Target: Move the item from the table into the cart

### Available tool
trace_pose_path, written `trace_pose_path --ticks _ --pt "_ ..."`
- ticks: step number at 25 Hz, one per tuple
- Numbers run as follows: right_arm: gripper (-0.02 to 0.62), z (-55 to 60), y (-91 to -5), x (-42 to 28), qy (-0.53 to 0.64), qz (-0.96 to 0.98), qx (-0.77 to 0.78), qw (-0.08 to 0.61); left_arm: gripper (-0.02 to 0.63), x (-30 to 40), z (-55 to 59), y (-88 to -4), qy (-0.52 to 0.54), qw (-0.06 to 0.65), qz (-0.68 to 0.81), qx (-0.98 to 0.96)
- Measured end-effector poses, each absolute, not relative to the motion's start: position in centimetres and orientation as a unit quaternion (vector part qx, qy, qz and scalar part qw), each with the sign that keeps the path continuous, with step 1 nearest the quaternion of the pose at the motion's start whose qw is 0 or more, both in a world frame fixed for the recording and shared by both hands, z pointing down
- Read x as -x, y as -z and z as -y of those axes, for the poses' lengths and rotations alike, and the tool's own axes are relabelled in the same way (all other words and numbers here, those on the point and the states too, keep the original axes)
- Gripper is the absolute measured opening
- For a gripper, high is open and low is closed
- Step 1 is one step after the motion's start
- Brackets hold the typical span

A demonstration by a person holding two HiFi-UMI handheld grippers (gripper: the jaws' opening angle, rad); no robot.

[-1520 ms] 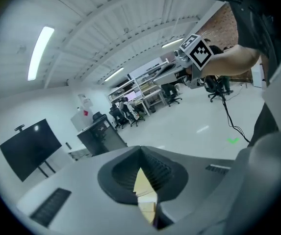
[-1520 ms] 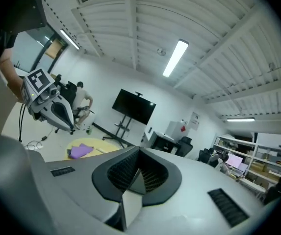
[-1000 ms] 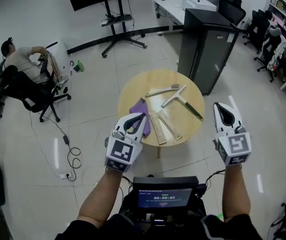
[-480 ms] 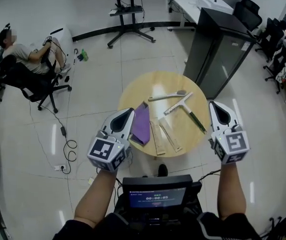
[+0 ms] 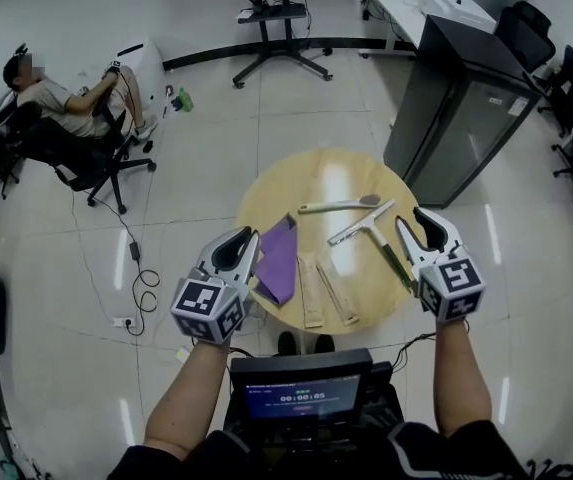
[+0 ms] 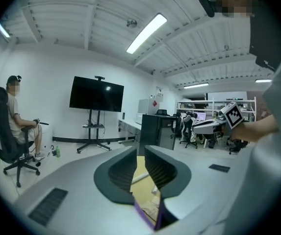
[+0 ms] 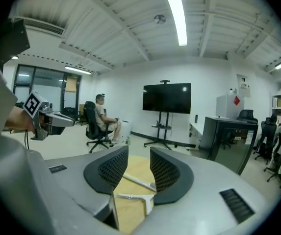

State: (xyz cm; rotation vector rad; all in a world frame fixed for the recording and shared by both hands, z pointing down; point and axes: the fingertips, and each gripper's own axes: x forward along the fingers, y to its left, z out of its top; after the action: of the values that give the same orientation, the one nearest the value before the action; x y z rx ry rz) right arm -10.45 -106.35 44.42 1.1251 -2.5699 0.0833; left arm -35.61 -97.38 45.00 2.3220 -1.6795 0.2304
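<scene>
The purple folded cloth (image 5: 279, 258) and white T-shaped squeegee (image 5: 361, 224) lie on the round wooden table (image 5: 296, 183) — nothing lifted yet. The left gripper (image 5: 243, 238) hangs beside the cloth and the right gripper (image 5: 418, 219) beside the squeegee. Both sets of jaws have just been opening, empty — likely readying a grab.

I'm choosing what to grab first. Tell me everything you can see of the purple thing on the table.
The purple sheet is thin, four-cornered and evenly purple; whether it is cloth or plastic is unclear. It lies flat on the round wooden table, at its near left edge, one corner pointing away from the person. A pale wooden strip lies just right of it; contact is unclear.
</scene>
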Motion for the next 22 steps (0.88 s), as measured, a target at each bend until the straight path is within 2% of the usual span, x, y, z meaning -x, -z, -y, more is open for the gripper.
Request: trace_pose_path --ticks 4,5,7,8,11,13,15,19,22 --pt "0.133 108.0 -46.6 13.8 -0.052 0.909 -0.372 0.181 0.093 38.1 98.6 -48.9 -0.094 0.174 0.59 -0.783" --pt "0.182 108.3 -47.2 15.2 -0.064 0.912 -0.361 0.183 0.117 38.6 98.9 -49.8 -0.099 0.18 0.588 -0.782" --pt "0.245 108.6 -48.8 18.8 -0.083 0.92 -0.33 0.194 0.181 39.9 99.5 -51.4 -0.108 0.191 0.586 -0.78" --pt "0.264 108.6 -49.9 20.7 -0.087 0.924 -0.312 0.205 0.193 40.8 99.7 -52.3 -0.108 0.197 0.588 -0.777" --pt "0.265 108.5 -53.9 26.5 -0.091 0.931 -0.261 0.239 0.193 43.9 100.1 -55.1 -0.112 0.206 0.601 -0.764" --pt "0.306 108.5 -56.6 29.7 -0.098 0.931 -0.236 0.26 0.193 45.6 100.2 -57.0 -0.115 0.218 0.607 -0.756" --pt "0.313 108.5 -59.2 31.5 -0.106 0.928 -0.218 0.281 0.193 46.3 100.1 -58.7 -0.117 0.234 0.607 -0.751" --pt "0.313 107.3 -66.1 31.7 -0.133 0.907 -0.206 0.342 0.193 45.7 99.5 -62.1 -0.131 0.263 0.594 -0.749" --pt "0.313 106.4 -70.0 29.7 -0.152 0.886 -0.248 0.361 0.193 43.9 99.4 -64.3 -0.141 0.286 0.575 -0.753"
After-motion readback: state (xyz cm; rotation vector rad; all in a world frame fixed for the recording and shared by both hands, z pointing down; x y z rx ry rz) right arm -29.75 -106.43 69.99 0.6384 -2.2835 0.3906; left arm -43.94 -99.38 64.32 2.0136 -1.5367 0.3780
